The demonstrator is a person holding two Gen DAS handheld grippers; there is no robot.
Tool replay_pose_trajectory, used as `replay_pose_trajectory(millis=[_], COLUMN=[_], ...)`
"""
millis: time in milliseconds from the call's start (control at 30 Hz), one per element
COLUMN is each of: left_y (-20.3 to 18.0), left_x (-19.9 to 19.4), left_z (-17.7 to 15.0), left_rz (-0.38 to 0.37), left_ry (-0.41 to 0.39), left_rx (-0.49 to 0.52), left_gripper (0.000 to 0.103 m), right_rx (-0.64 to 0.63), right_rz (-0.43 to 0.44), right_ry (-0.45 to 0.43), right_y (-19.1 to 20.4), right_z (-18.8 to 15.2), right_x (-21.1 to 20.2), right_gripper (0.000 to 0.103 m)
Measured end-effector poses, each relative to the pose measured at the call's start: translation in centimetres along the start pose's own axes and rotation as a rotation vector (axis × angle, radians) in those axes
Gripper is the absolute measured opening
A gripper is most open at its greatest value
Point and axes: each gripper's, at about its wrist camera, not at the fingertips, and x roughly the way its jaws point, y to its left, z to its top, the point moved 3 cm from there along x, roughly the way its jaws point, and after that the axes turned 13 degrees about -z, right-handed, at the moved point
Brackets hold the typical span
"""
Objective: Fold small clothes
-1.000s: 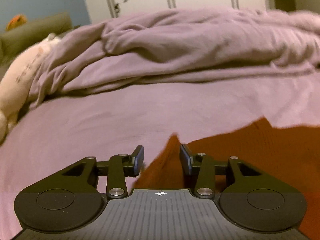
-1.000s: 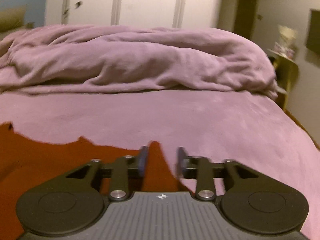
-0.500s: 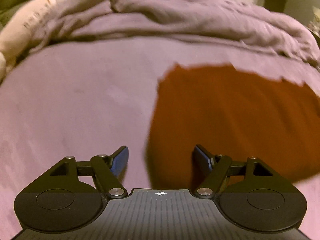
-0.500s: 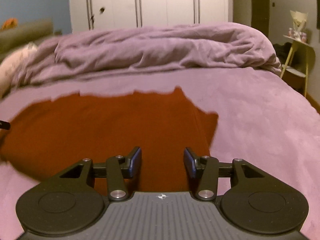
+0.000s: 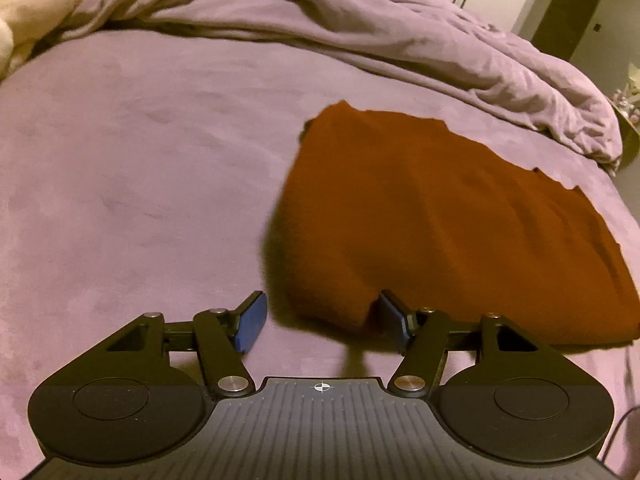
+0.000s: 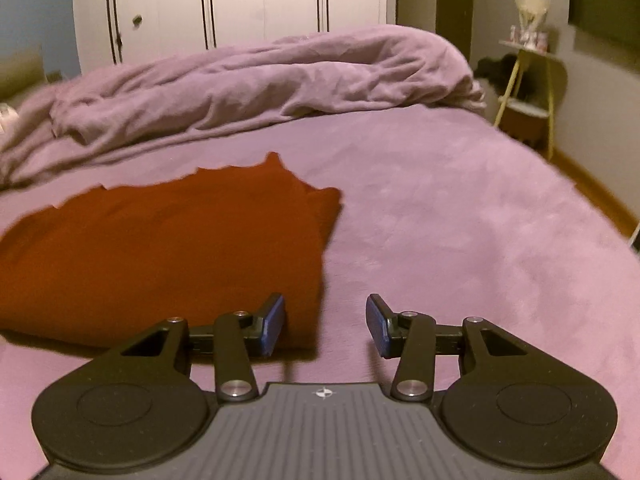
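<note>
A rust-orange garment (image 5: 440,220) lies folded flat on the purple bed sheet (image 5: 120,180). Its near left corner sits between the blue pads of my left gripper (image 5: 322,320), whose jaws are closing without touching the cloth. In the right wrist view the same garment (image 6: 180,248) spreads to the left. My right gripper (image 6: 326,324) stands open just off the garment's near right corner, its left pad (image 6: 274,324) beside the cloth edge. Nothing is gripped by either one.
A rumpled purple duvet (image 6: 260,80) is heaped along the far side of the bed. A cream pillow (image 5: 40,0) lies at the far left. White wardrobe doors (image 6: 240,8) stand behind; a yellow-legged side table (image 6: 528,80) and wooden floor (image 6: 592,184) lie right.
Both grippers had a garment corner between their jaws a second ago; they have let go and drawn back. The garment now lies folded on the sheet. The left jaws stand wider.
</note>
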Motion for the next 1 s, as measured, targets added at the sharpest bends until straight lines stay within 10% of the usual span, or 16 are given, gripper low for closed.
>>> replay_pose_trajectory(millis=[133, 400, 800, 1000], left_y=[0.0, -1.4, -2.5, 2.1], left_x=[1.3, -0.7, 1.7, 0.2], left_z=[0.0, 0.1, -0.9, 0.4], left_rz=[-0.011, 0.212, 0.119, 0.054], left_ry=[0.003, -0.075, -0.046, -0.072], left_rx=[-0.026, 0.12, 0.109, -0.097], left_gripper=[0.066, 0.071, 0.08, 0.078], right_rx=[-0.019, -0.019, -0.081, -0.136], right_rz=[0.01, 0.005, 0.037, 0.0], right_ry=[0.012, 0.034, -0.042, -0.088], right_y=[1.3, 1.2, 3.8, 4.6], right_z=[-0.2, -0.4, 0.2, 0.4], right_x=[0.8, 1.2, -0.6, -1.3], right_gripper=[0.044, 0.044, 0.044, 0.044])
